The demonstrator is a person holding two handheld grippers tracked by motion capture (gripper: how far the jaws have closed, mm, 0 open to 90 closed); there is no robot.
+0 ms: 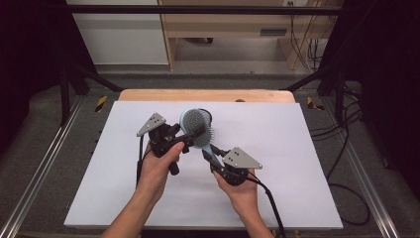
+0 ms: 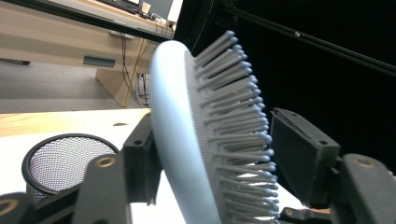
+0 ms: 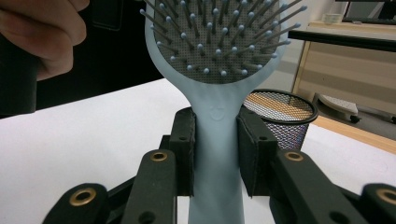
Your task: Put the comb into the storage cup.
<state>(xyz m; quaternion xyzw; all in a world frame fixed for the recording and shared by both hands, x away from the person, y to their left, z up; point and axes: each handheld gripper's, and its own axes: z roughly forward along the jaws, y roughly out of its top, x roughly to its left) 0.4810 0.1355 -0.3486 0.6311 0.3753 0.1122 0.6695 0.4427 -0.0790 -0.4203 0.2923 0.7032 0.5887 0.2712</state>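
Above the middle of the white worktop (image 1: 277,163), a pale blue plastic hairbrush with a grey bristle pad (image 1: 197,128) is held up off the surface between the two hands. The right tongs (image 3: 217,154) grip its flat handle from both sides, the black pads pressed against the handle just below the oval head, so the brush stands up out of them. In the high view the right tongs (image 1: 210,154) sit low and to the right of the brush head. The left tongs (image 1: 190,135) come in from the left at the head; their jaws stand at a narrow gap astride the head (image 2: 187,140), one pad against its smooth blue back and the other just off the bristle tips, not pressing on them. A round black wire-mesh cup (image 3: 282,114) stands on the worktop just behind the brush.
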